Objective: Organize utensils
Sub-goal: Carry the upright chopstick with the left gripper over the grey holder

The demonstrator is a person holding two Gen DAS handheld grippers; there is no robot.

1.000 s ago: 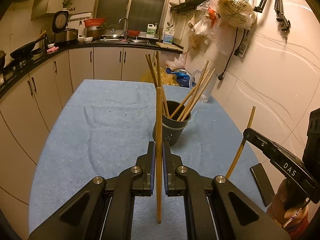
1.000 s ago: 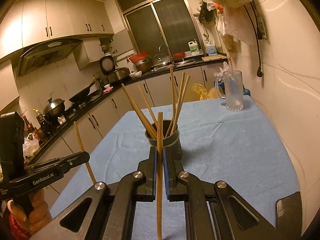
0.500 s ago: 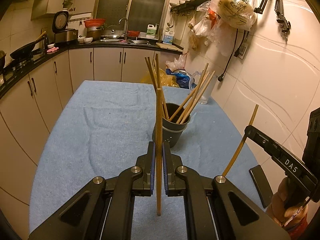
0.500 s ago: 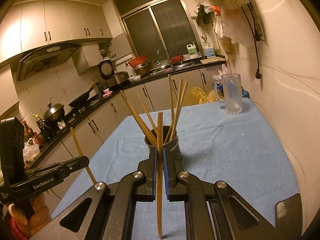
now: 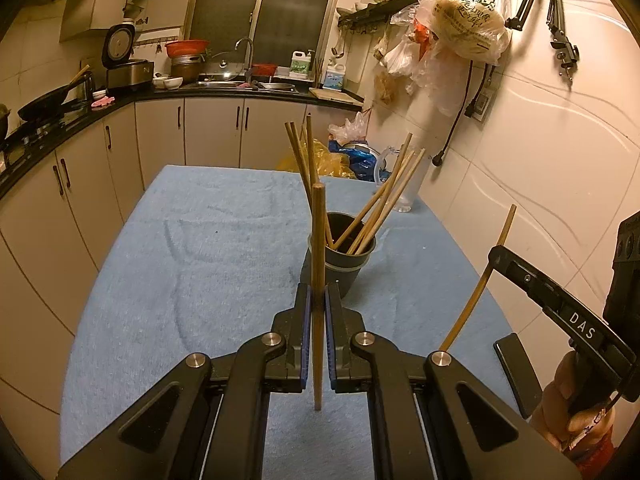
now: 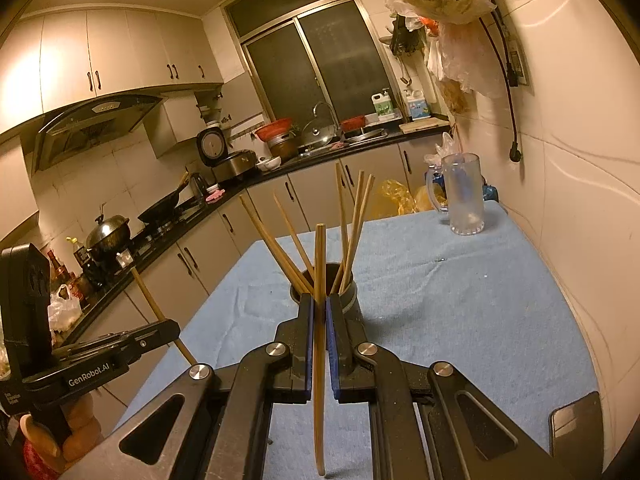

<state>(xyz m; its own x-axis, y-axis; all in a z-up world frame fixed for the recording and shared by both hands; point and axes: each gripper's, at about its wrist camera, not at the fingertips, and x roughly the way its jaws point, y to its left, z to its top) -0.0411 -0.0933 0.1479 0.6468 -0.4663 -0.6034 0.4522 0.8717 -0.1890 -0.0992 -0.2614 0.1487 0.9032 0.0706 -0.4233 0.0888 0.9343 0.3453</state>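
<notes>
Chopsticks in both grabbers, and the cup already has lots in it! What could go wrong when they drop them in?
The dark cup already holds splayed chopsticks, so an incoming stick could hit them and bounce out.

Each gripper, left and right, pinches one chopstick mid-length; it might twist or slip.

Both are near the cup, so the two grippers could bump each other.

Tan chopsticks [image 5: 370,208]; dark grey cup [image 5: 347,270]; blue cloth [image 5: 200,264].
</notes>
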